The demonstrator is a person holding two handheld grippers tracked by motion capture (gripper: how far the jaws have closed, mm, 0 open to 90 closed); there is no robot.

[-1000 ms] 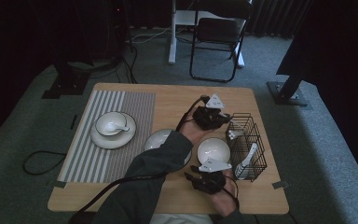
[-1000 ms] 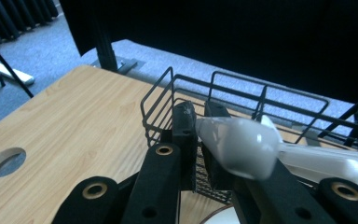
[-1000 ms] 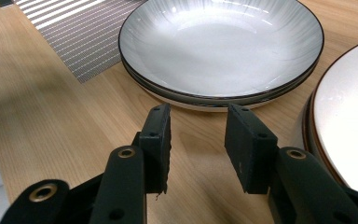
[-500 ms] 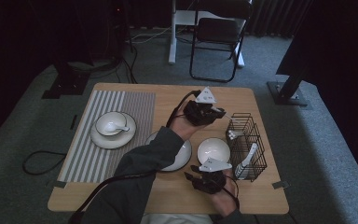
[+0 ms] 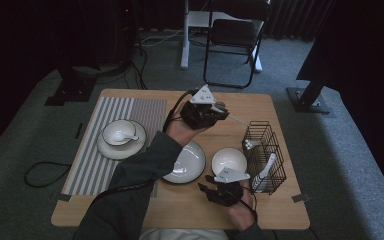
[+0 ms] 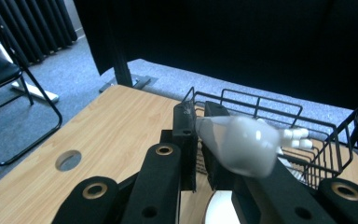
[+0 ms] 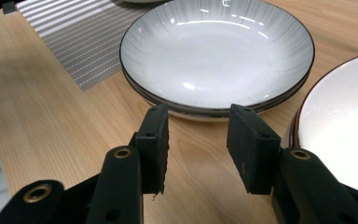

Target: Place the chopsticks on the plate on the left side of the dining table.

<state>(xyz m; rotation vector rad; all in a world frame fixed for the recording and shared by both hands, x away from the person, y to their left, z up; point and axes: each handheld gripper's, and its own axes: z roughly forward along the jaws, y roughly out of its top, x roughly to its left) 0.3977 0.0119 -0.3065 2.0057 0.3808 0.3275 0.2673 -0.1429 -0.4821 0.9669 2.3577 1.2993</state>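
The left gripper (image 5: 219, 112) is raised over the far middle of the light wooden table (image 5: 130, 210), and it holds a white ceramic soup spoon (image 6: 242, 142). In the left gripper view its two black jaws are pressed together on the spoon: the narrow end of the spoon sits between the pads, and the rounded bowl part lies over the right jaw, toward the camera. In the high view the thin white end of the spoon (image 5: 236, 119) sticks out beyond the jaws and points toward the black wire basket (image 5: 276, 150) at the right side of the table. The spoon is in the air and touches neither the table nor the basket. Inside the basket more white spoons (image 5: 265, 170) are leaning.

The right gripper (image 5: 207, 182) is low at the near edge of the table, in front of the small white bowl (image 5: 229, 160). Its jaws have just been opening; they stand apart with nothing between them, only bare wood. In the right gripper view the wide grey-white shallow plate with a dark rim (image 7: 216, 51) lies just beyond the jaw tips, and the rim of the small bowl (image 7: 340, 135) is close beside the right jaw.

At the left, on the grey striped placemat (image 5: 100, 165), another white bowl with a spoon in it (image 5: 119, 132) sits on a plate.
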